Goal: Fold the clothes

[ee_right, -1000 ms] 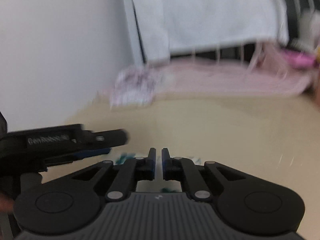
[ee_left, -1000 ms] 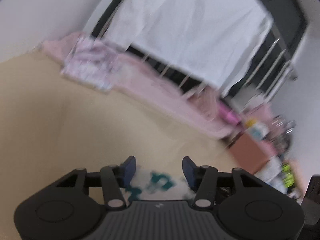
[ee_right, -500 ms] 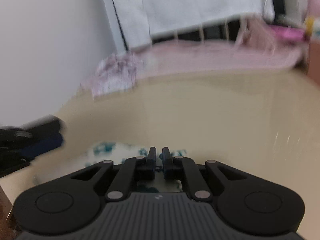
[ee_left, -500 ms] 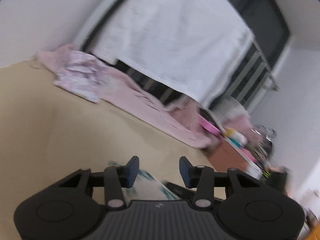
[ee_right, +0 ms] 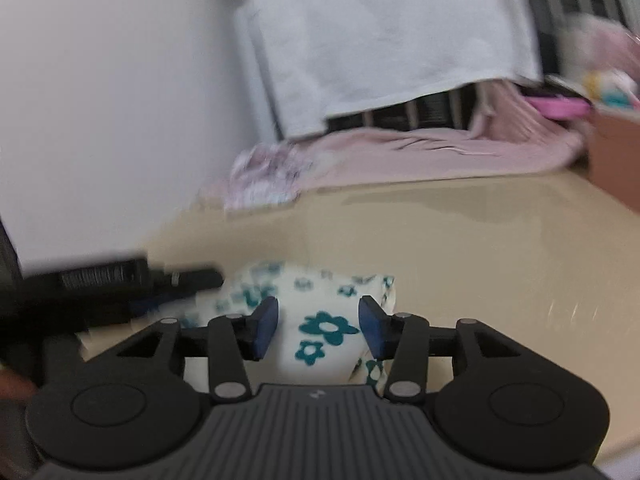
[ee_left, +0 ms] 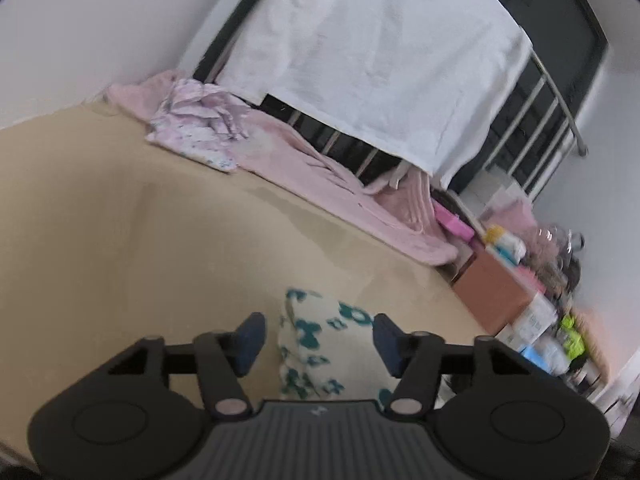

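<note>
fingers of both grippers stand wide apart and grip nothing, each hovering just above a small cream cloth garment printed with teal flowers [ee_right: 320,320], which lies bunched on the near part of a beige bed sheet [ee_left: 140,240]. the right gripper [ee_right: 318,326] frames the garment's top layer between its blue pads; the left gripper [ee_left: 316,338] sits over the same cloth, and its black body shows at the left edge of the right wrist view, close beside the garment. the fabric looks thin, soft and light, so it should sag and crease as soon as it is lifted; a pinch at an outer edge or corner, one gripper to each side, would likely keep the layers from slipping apart. farther back, a pale lilac patterned garment [ee_left: 196,128] rests crumpled on a pink fleece blanket [ee_left: 320,176] along the far side of the bed. behind it a white sheet [ee_left: 380,52] hangs over a metal rail, and a brown cardboard box [ee_left: 496,288] sits amid clutter at the right.
</note>
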`<state>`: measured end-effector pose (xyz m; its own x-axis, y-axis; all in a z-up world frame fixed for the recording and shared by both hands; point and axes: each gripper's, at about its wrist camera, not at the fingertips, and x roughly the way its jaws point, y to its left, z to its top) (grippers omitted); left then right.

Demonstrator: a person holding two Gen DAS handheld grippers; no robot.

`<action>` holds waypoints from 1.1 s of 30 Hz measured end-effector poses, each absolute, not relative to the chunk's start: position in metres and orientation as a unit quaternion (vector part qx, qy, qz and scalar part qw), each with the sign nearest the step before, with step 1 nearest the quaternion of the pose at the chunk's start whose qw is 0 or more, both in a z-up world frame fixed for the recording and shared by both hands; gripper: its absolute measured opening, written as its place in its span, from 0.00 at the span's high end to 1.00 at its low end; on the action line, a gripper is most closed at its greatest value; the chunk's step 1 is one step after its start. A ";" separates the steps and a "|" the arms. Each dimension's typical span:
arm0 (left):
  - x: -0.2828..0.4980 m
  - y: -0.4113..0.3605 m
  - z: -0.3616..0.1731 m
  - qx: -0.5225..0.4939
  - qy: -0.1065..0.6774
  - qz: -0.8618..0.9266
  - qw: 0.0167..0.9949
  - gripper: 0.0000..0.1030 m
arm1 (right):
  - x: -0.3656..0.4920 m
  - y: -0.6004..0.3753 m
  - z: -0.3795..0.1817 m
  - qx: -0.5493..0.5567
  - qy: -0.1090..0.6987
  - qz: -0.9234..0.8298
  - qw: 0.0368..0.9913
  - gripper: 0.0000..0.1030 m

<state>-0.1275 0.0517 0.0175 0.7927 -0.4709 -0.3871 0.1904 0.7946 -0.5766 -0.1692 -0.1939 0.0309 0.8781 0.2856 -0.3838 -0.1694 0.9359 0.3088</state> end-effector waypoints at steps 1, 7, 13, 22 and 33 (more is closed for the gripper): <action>-0.125 0.058 0.018 -0.279 0.279 -0.190 0.899 0.27 | -0.173 -0.203 0.032 0.164 0.224 0.115 0.954 0.38; -0.105 0.060 0.009 -0.324 0.351 -0.249 0.843 0.33 | -0.160 -0.227 0.001 0.279 0.270 0.157 0.908 0.63; -0.102 0.053 0.012 -0.286 0.382 -0.250 0.843 0.13 | -0.151 -0.241 0.006 0.301 0.288 0.146 0.897 0.42; -0.063 0.054 -0.004 -0.337 0.450 -0.290 0.775 0.34 | -0.116 -0.244 -0.012 0.382 0.354 0.176 0.836 0.34; -0.039 0.052 0.026 -0.342 0.379 -0.302 0.805 0.47 | -0.088 -0.234 0.022 0.354 0.296 0.198 0.864 0.60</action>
